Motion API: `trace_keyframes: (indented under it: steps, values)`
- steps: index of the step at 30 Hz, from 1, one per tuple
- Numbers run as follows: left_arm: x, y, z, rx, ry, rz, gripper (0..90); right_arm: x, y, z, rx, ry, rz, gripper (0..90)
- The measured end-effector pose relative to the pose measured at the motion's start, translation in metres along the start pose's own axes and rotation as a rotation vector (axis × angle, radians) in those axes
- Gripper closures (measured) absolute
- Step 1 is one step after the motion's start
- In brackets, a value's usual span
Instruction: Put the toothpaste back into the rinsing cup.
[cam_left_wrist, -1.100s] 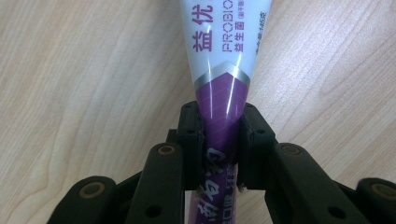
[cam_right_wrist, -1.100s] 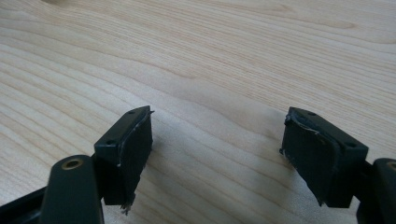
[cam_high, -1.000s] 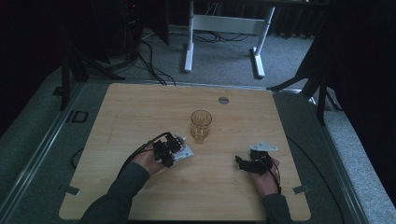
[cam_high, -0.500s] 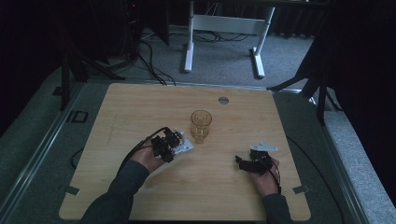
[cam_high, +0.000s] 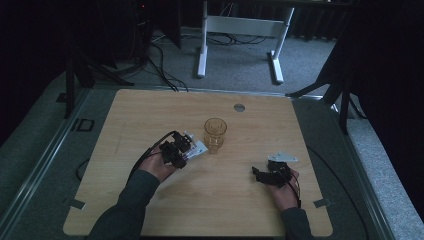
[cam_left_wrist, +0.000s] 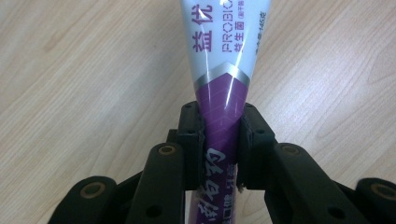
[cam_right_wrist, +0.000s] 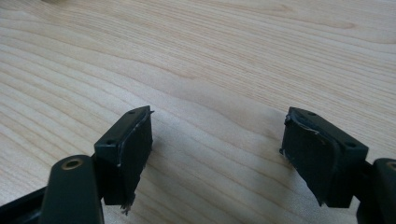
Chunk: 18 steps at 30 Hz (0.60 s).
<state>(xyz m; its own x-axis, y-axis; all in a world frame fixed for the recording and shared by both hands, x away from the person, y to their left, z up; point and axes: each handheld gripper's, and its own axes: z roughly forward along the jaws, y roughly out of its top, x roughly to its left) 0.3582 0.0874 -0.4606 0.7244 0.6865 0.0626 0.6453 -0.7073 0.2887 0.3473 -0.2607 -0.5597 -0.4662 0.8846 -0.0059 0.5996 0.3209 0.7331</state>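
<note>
A white and purple tube (cam_left_wrist: 223, 60) with printed lettering is clamped at its purple part by my left gripper (cam_left_wrist: 218, 140), which is shut on it above the wooden table. In the high view the left gripper (cam_high: 176, 149) holds the tube (cam_high: 198, 148) just left of a clear amber glass (cam_high: 215, 134), the tube's white end close to the glass. My right gripper (cam_high: 262, 175) lies low at the table's right front, apart from both. In the right gripper view its jaws (cam_right_wrist: 217, 154) stand wide open with bare wood between them.
The light wooden table (cam_high: 150, 115) has a small round grommet (cam_high: 239, 107) near its far edge. Cables trail from both grippers. A white desk frame (cam_high: 240, 30) and dark stands are on the floor beyond the table.
My left gripper with the tube has shifted slightly up and toward the glass. The right gripper has stayed in place.
</note>
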Motion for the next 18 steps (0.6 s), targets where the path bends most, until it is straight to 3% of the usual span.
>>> trace_keyframes:
  steps: [18]
  values:
    - [0.004, 0.003, -0.014, -0.08, 0.019, -0.026, 74.3, 0.0, 0.0, 0.0, 0.0, 0.0, 0.0, 24.2]
